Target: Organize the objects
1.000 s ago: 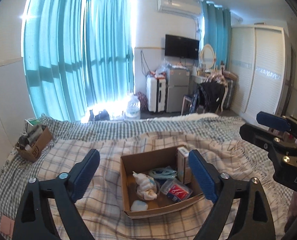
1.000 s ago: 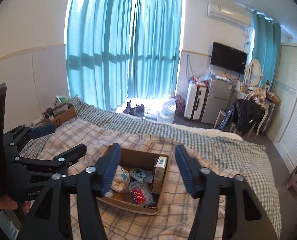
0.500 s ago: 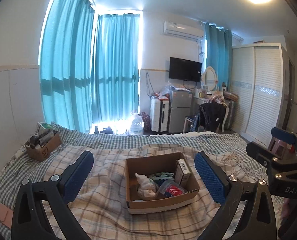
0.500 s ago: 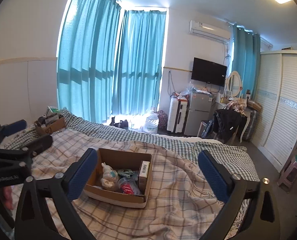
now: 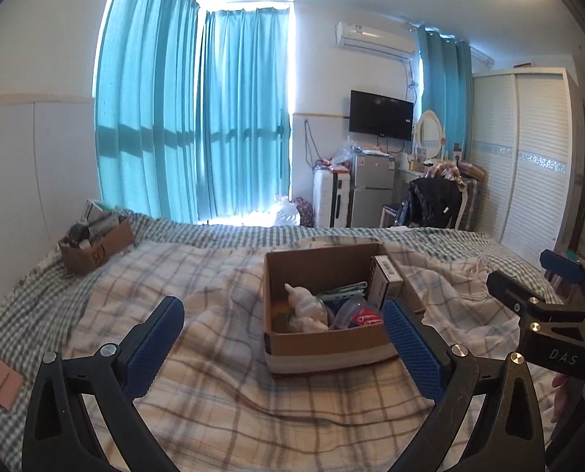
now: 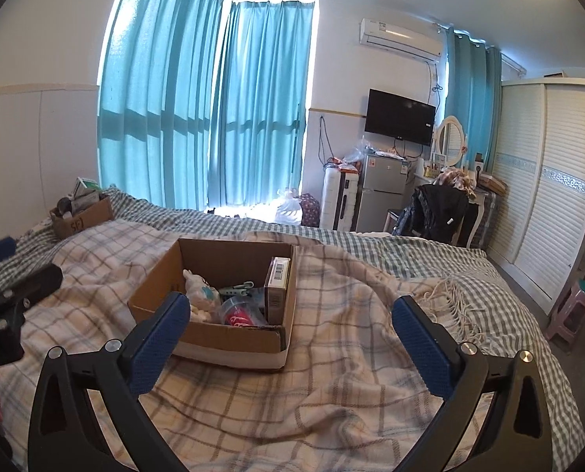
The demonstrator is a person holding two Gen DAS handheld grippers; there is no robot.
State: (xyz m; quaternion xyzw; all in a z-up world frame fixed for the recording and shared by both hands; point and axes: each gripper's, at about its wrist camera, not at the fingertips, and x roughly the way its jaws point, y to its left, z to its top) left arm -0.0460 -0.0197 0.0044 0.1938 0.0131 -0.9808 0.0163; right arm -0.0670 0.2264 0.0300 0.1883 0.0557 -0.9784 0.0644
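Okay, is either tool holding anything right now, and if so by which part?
Nothing is held. The left tool and the right tool are both wide open above the plaid blanket, with the cardboard box untouched in front of them.

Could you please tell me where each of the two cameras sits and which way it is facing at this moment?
Left wrist: on the left gripper, above the bed, facing the curtained window; its open blue-padded fingers frame the cardboard box, and the right gripper enters at the right edge.
Right wrist: on the right gripper, facing the same way; open fingers, with the left gripper at the left edge.
Shared: the cardboard box, the smaller box near the wall, the television.
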